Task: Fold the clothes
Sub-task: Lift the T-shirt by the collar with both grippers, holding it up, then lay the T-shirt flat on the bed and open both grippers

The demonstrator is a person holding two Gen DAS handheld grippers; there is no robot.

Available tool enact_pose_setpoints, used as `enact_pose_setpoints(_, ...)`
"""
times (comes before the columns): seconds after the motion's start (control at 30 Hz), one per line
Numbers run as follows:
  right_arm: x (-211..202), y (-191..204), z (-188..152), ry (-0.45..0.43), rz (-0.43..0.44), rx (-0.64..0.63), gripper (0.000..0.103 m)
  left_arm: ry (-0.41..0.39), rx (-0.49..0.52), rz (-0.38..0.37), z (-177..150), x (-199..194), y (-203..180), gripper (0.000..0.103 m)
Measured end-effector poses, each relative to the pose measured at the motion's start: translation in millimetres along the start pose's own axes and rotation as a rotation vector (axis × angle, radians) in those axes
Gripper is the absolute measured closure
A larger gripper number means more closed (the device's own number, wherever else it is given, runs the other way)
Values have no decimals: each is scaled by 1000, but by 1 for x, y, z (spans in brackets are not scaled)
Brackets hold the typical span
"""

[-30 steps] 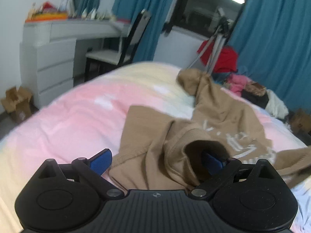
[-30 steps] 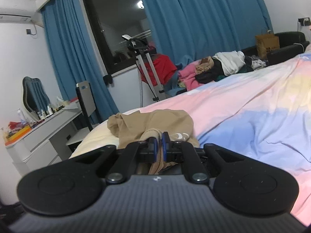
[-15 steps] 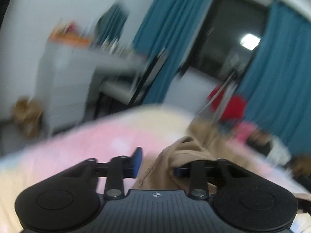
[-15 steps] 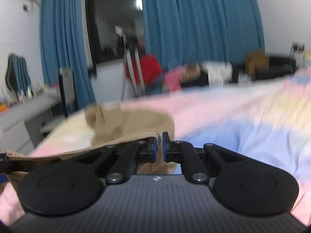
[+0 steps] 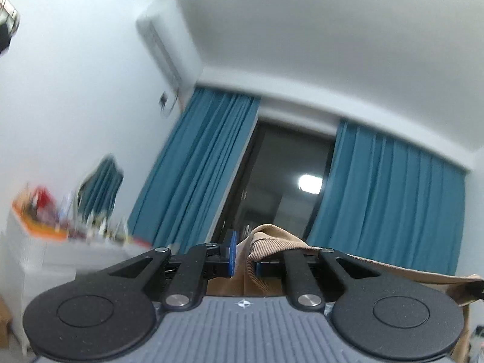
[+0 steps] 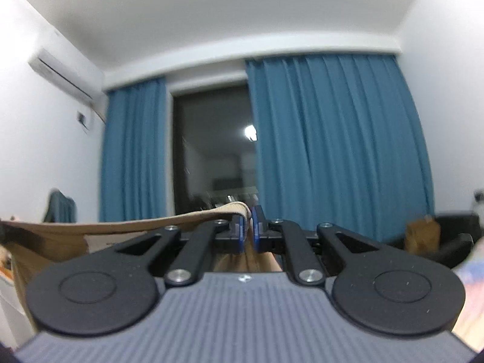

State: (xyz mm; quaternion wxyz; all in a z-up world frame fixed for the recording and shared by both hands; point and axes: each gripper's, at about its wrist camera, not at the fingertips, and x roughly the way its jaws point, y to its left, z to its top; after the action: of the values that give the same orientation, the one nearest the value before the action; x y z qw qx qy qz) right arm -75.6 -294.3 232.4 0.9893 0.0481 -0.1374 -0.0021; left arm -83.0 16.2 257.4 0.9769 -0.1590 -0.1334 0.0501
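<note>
My left gripper (image 5: 243, 257) is closing on the ribbed hem of the tan sweatshirt (image 5: 272, 242); my right gripper (image 6: 248, 230) pinches the other end. The hem runs taut between them, body hanging below. Both equally near; next, spread sideways.

a bedroom: blue curtains (image 6: 332, 139), dresser (image 5: 45, 260), air conditioner (image 6: 66, 72).

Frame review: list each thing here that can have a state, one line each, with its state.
Left gripper: jaws closing, tan sweatshirt's ribbed hem between the pads.
Right gripper: shut on the ribbed hem.
Tan sweatshirt: lifted, hem stretched between both grippers.
Blue curtains: drawn apart, gap at the middle.
Window: dark, uncovered, a lamp reflected in it.
Air conditioner: on or off cannot be told.
</note>
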Motion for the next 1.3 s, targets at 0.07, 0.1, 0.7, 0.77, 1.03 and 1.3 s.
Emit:
enact_pose_setpoints(0.07, -6, -2, 36, -39, 38, 8, 94, -64, 13, -13, 37, -7, -12, 89)
enact_pose_setpoints(0.1, -9, -3, 51, -62, 51, 7, 94, -96, 20, -20, 55, -10, -18, 88)
enact_pose_setpoints(0.7, 167, -35, -53, 222, -47, -104, 91, 309, 49, -28, -101, 195, -19, 78)
enact_pose_setpoints(0.77, 200, -42, -106, 278, -72, -96, 91, 357, 82, -22, -163, 227, -13, 77)
enact_pose_setpoints(1.03, 306, -77, -341, 516, -142, -61, 91, 616, 230, 44, -415, 318, 17, 74)
enact_pose_setpoints(1.3, 350, -97, -474, 830, -183, -26, 89, 893, 324, 57, -567, 355, 48, 64)
